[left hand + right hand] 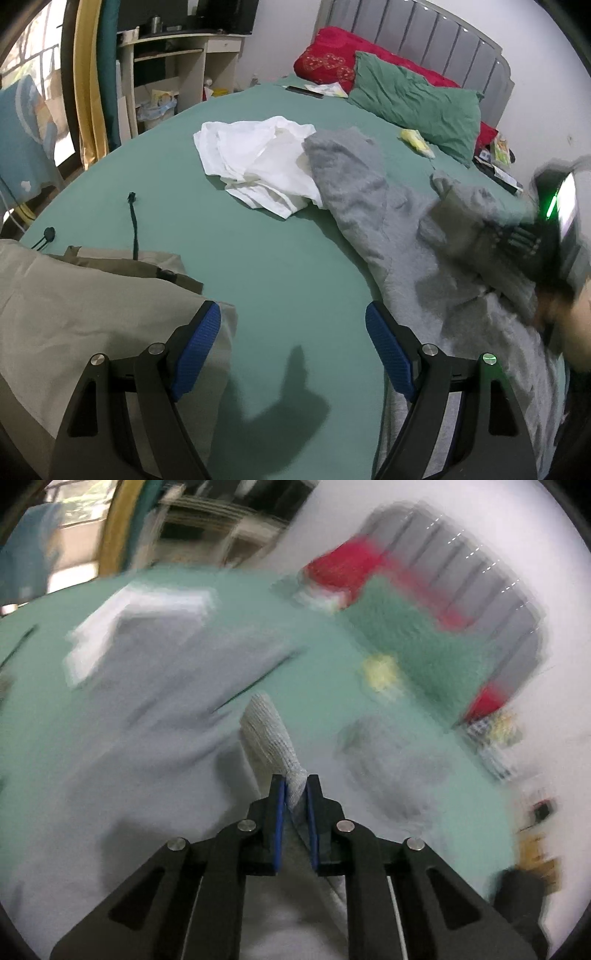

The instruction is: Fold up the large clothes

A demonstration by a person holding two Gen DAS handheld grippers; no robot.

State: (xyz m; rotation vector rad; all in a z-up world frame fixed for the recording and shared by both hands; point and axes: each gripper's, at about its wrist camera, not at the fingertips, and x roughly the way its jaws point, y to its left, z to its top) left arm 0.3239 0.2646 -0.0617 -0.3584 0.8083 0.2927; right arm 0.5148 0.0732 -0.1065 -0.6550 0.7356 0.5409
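1. My left gripper (293, 332) is spread wide with nothing between its blue pads (201, 345). It hangs over a bare patch of the green bed sheet (258, 251).
2. My right gripper (296, 786) is pinched tight on the ribbed cuff (267, 731) of the grey sweatshirt (122, 709). The cuff sticks up past the tips.
3. In the left view the grey sweatshirt (354, 192) lies along the right side of the bed. It runs from the middle down to the near edge. My right gripper (517, 243) shows there too, blurry, on top of the grey cloth.
4. A white garment (255, 158) lies crumpled in the middle of the bed. Its right edge touches the sweatshirt and part of it goes under the grey cloth.
5. A beige garment (74, 295) covers the near left corner. Its edge sits just under my left pad. A dark drawstring (133, 225) runs out from it onto the sheet.
6. The open room is the green strip between the beige edge and the grey edge. There is more bare sheet on the left, beyond the drawstring.
7. A green pillow (417, 99) and a red pillow (332, 55) lie by the grey headboard (443, 33), well apart from the clothes.
8. The right view is very blurry, so I cannot tell small things there.
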